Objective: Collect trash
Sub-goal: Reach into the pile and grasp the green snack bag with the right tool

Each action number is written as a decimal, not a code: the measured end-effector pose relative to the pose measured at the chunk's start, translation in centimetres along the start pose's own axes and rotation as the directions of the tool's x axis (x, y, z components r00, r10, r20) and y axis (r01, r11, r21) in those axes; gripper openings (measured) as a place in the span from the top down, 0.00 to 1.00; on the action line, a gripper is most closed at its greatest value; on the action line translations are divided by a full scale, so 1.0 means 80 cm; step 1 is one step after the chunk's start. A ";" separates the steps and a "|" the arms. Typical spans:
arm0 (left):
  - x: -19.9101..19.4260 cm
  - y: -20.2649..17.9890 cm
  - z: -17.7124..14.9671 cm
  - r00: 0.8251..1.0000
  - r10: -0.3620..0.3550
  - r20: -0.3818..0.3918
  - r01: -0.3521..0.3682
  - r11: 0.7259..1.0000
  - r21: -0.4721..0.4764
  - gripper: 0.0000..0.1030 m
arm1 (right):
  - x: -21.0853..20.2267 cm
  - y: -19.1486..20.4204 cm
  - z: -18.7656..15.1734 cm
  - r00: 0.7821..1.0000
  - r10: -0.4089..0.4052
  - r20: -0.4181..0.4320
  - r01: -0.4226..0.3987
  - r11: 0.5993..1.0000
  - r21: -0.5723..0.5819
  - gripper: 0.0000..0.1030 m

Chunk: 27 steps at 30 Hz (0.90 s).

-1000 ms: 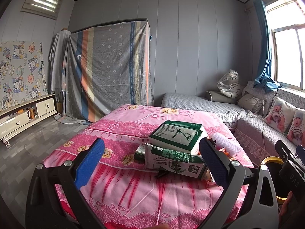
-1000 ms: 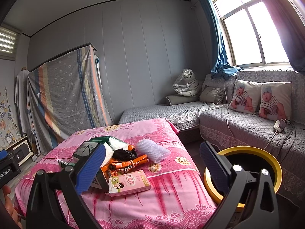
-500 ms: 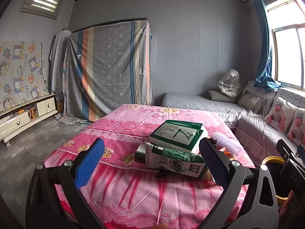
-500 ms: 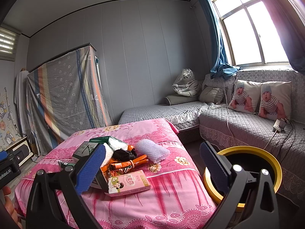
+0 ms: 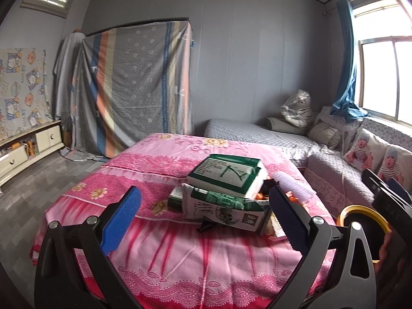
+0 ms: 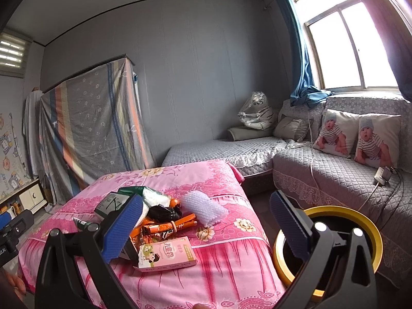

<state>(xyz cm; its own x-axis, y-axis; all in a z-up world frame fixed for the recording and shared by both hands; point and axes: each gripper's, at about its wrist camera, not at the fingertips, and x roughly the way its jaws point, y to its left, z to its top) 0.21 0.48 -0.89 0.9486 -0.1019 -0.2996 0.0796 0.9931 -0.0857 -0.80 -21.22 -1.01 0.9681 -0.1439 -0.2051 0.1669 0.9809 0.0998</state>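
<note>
A heap of trash lies on the pink flowered table (image 5: 164, 237). In the left wrist view a green and white packet (image 5: 228, 175) rests on a crumpled green carton (image 5: 224, 207). My left gripper (image 5: 203, 221) hangs open just in front of them, holding nothing. The right wrist view shows a pink box (image 6: 167, 255), orange wrappers (image 6: 167, 225), a black bag (image 6: 164, 212) and a roll of bubble wrap (image 6: 203, 207) on the table (image 6: 231, 265). My right gripper (image 6: 206, 228) is open above the table's near right corner. A yellow-rimmed black bin (image 6: 370, 239) stands on the floor to the right.
A grey quilted sofa (image 6: 322, 170) with two printed cushions (image 6: 358, 135) runs along the right wall under the window. A striped sheet covers a cabinet (image 5: 134, 87) at the back. A low white cabinet (image 5: 28, 149) lines the left wall. Grey floor lies left of the table.
Both views have shifted only slightly; the left gripper has crept a little toward the green packets. Both grippers remain open.
</note>
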 end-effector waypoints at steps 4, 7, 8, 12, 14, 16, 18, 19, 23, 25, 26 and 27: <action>0.003 -0.004 -0.004 0.993 -0.118 0.005 0.118 0.993 0.015 0.08 | 0.024 -0.012 0.011 0.993 0.098 -0.072 -0.100 0.995 -0.025 0.07; 0.010 -0.010 -0.008 0.978 -0.207 -0.018 0.207 0.978 0.024 0.08 | 0.009 -0.019 0.026 0.989 0.142 0.031 -0.141 0.989 -0.045 0.07; 0.016 -0.011 -0.009 0.971 -0.235 -0.040 0.236 0.971 0.023 0.08 | 0.000 -0.021 0.032 0.986 0.146 0.084 -0.142 0.988 -0.053 0.07; 0.038 -0.003 -0.010 0.961 -0.263 -0.090 0.264 0.964 0.000 0.08 | 0.002 -0.018 0.046 0.960 0.275 0.060 -0.267 0.957 -0.111 0.07; 0.048 0.011 -0.009 0.952 -0.290 -0.097 0.290 0.957 -0.013 0.08 | 0.026 -0.012 0.040 0.919 0.389 -0.064 -0.394 0.913 -0.103 0.07; 0.055 0.023 -0.009 0.963 -0.258 -0.083 0.260 0.966 0.011 0.08 | 0.050 0.002 0.023 0.876 0.456 -0.156 -0.474 0.873 -0.116 0.07; 0.056 0.035 -0.009 0.980 -0.191 -0.060 0.195 0.979 0.066 0.08 | 0.070 0.017 0.006 0.801 0.540 -0.258 -0.578 0.811 -0.097 0.07; 0.057 0.041 -0.008 0.985 -0.165 -0.047 0.168 0.982 0.089 0.08 | 0.077 0.024 -0.001 0.766 0.572 -0.292 -0.615 0.784 -0.077 0.07; 0.063 0.073 -0.005 0.987 -0.158 -0.022 0.159 0.985 0.070 0.08 | 0.086 0.063 -0.016 0.670 0.634 -0.386 -0.716 0.689 -0.112 0.07; 0.070 0.085 -0.003 0.987 -0.159 -0.030 0.160 0.986 0.047 0.08 | 0.100 0.083 -0.023 0.628 0.626 -0.462 -0.750 0.645 -0.145 0.07; 0.076 0.090 -0.003 0.986 -0.161 -0.037 0.163 0.986 0.031 0.08 | 0.107 0.094 -0.028 0.623 0.610 -0.489 -0.754 0.636 -0.166 0.07; 0.081 0.094 -0.004 0.985 -0.165 -0.045 0.166 0.986 0.014 0.08 | 0.113 0.099 -0.032 0.619 0.600 -0.506 -0.756 0.630 -0.178 0.07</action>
<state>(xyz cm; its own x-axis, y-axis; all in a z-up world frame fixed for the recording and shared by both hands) 6.83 7.27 -3.76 0.9077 -0.2666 -0.3241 0.2400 0.9633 -0.1204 8.76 -14.45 -4.58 0.6051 0.5657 -0.5602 -0.6598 0.7501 0.0448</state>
